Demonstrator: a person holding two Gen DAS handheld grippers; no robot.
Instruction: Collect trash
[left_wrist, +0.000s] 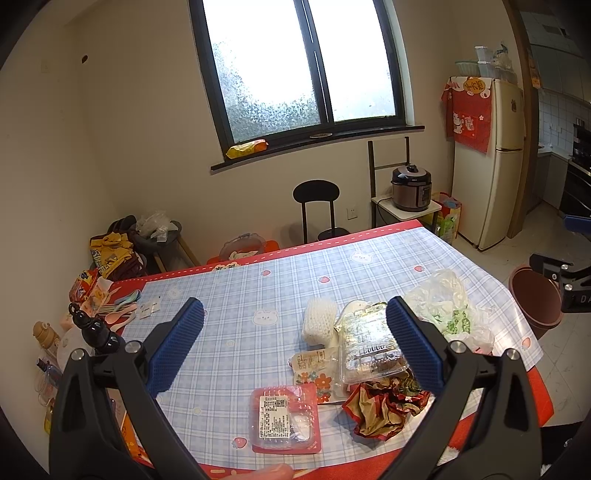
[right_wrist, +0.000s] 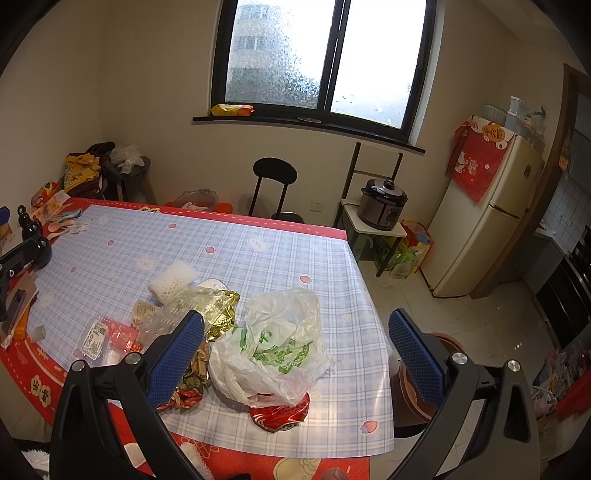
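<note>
You are holding the left gripper (left_wrist: 295, 343) and the right gripper (right_wrist: 295, 354) above the table (right_wrist: 110, 258), both spread wide and gripping nothing. The trash is lying at the near right: plastic bag (right_wrist: 280, 339), crushed red can (right_wrist: 280, 413), clear tray (left_wrist: 369, 347), foam net (left_wrist: 319, 321). A brown bin (left_wrist: 535, 299) is standing right of the table.
</note>
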